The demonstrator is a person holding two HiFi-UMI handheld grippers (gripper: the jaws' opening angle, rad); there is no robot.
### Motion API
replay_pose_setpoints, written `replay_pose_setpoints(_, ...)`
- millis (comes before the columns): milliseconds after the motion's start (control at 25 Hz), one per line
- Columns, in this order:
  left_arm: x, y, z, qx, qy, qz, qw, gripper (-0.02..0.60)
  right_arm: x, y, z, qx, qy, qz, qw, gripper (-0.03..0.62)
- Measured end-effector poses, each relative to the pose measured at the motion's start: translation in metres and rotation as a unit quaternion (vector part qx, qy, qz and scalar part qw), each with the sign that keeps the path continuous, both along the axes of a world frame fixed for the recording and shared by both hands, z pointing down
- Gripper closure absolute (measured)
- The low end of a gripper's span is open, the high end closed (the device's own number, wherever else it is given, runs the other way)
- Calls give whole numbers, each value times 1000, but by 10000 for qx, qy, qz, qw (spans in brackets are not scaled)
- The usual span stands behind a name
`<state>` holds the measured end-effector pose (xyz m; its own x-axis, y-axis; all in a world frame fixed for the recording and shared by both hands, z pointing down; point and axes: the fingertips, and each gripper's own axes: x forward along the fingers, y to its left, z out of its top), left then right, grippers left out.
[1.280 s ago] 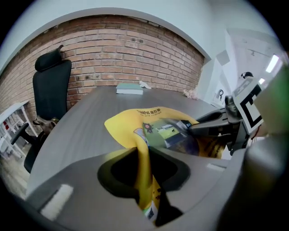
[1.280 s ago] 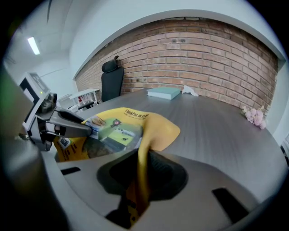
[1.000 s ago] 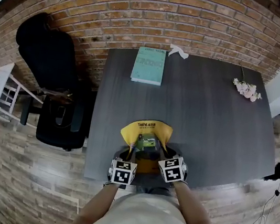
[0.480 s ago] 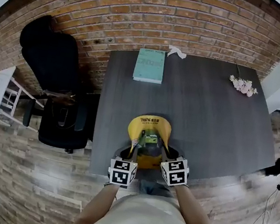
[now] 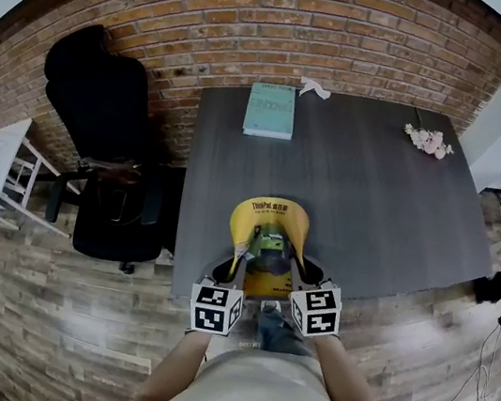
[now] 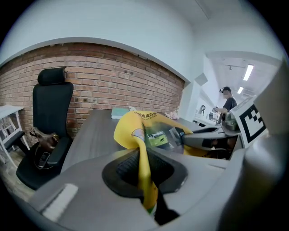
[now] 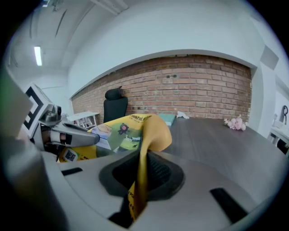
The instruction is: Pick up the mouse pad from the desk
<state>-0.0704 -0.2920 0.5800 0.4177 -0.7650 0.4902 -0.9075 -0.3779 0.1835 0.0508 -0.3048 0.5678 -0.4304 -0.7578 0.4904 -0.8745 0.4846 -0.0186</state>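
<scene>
- Left gripper (image 6: 145,173): its ribbed black pads are clamped on one edge of the thin, floppy yellow mouse pad (image 6: 135,131).
- Right gripper (image 7: 140,176): its jaws are pinched the same way on the opposite edge.
- The mouse pad curls into a trough between the two grippers, raised over the near edge of the dark wood-grain desk (image 5: 375,197).
- At the desk's far side lie a flat teal book (image 5: 271,111) and pink flowers (image 5: 425,138).

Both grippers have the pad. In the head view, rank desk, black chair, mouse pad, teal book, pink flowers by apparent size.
1. desk
2. black chair
3. mouse pad, held nearer the camera, so its lead over the book is unsure
4. teal book
5. pink flowers
</scene>
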Motion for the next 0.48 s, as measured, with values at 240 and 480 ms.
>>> replay_pose_setpoints(240, -11, 39, -15, 178, 76, 13, 9998, 552, -11, 42, -17, 247, -104, 30, 9996, 559)
replay_pose_setpoints(480, -23, 84, -30, 283, 243, -26, 9993, 552, -24, 86, -34, 477, -157, -1, 9987, 559)
